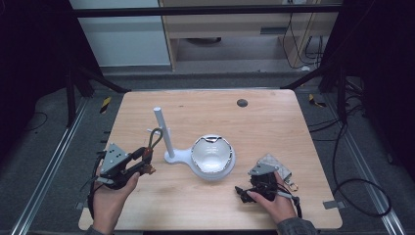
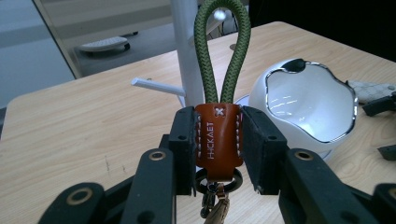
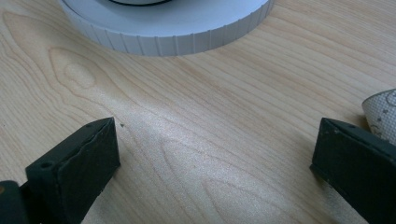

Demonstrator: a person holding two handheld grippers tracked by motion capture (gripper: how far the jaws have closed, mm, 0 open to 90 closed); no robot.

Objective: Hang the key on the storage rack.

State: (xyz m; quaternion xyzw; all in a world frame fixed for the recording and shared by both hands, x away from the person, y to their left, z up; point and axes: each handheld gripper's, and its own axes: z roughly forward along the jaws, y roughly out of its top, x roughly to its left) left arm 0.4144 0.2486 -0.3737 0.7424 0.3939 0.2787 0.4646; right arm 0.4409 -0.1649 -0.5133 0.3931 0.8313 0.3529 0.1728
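Note:
My left gripper (image 2: 218, 142) is shut on a keychain: its brown leather tab (image 2: 218, 138) sits between the jaws and its green cord loop (image 2: 222, 46) stands up from them. In the high view the left gripper (image 1: 146, 159) holds the loop (image 1: 155, 137) just left of the white stand's post (image 1: 162, 131), near its short side peg (image 2: 156, 87). A white bowl (image 1: 212, 154) sits on the stand's round base. My right gripper (image 1: 243, 192) rests low over the table at front right, open, with bare wood between its fingers (image 3: 74, 170).
A light patterned pouch (image 1: 274, 165) with a small clasp lies beside the right hand, its corner (image 3: 384, 112) by the right jaw. The stand's ribbed white base (image 3: 173, 25) is just ahead of the right gripper. A dark round spot (image 1: 242, 103) marks the table's far side.

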